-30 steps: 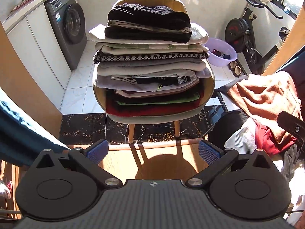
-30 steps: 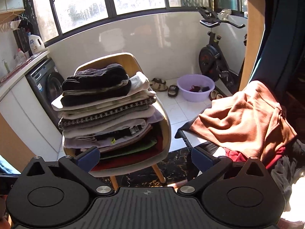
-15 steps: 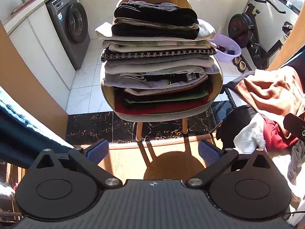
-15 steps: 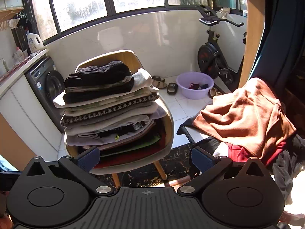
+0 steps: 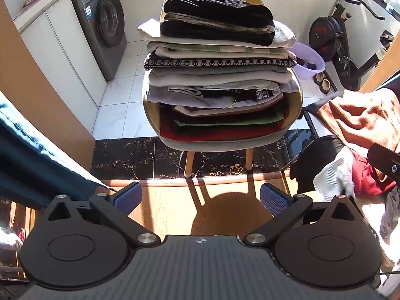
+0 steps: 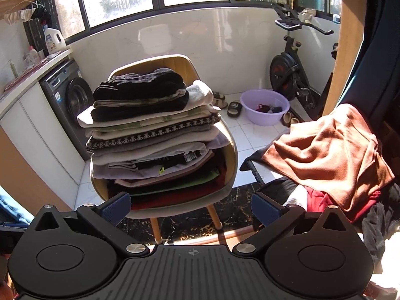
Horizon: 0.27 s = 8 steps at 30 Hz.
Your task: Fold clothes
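Left wrist view: both claws are spread wide and hold nothing.

Left claw hangs over the wood floor, its blue pads far apart. Straight ahead of it stands a chair with a tall stack of folded clothes. Right claw is spread too, with the stack ahead and a bit to its left. Ahead to its right lies the orange cloth, on top of a heap of loose clothes. It looks soft, light and floppy, so it should sag when lifted. I think pinching two corners or an edge would work best.
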### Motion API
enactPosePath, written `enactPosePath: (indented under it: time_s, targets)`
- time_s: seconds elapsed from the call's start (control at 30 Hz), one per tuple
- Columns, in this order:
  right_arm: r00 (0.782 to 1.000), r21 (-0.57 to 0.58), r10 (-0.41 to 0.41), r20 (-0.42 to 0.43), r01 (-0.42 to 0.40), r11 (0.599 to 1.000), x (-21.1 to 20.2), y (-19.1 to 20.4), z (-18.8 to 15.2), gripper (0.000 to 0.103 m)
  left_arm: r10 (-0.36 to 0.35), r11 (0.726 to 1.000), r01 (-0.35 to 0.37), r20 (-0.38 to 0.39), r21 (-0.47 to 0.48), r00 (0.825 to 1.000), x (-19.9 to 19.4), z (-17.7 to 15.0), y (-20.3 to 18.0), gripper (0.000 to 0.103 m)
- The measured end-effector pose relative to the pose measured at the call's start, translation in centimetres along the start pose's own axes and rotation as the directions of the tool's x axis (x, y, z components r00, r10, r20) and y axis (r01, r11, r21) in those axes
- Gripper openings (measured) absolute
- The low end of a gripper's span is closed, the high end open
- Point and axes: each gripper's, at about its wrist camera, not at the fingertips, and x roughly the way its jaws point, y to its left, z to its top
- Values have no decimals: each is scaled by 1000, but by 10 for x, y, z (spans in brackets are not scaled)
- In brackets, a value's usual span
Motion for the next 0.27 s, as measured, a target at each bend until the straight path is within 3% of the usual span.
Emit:
enactPosePath:
  time_s: [0.27]
  targets:
    - [1000,4,-4,2,4,1000,-3,-4,-3,102,-13,1000,12,13,20,1000,-3,-1,-8,103]
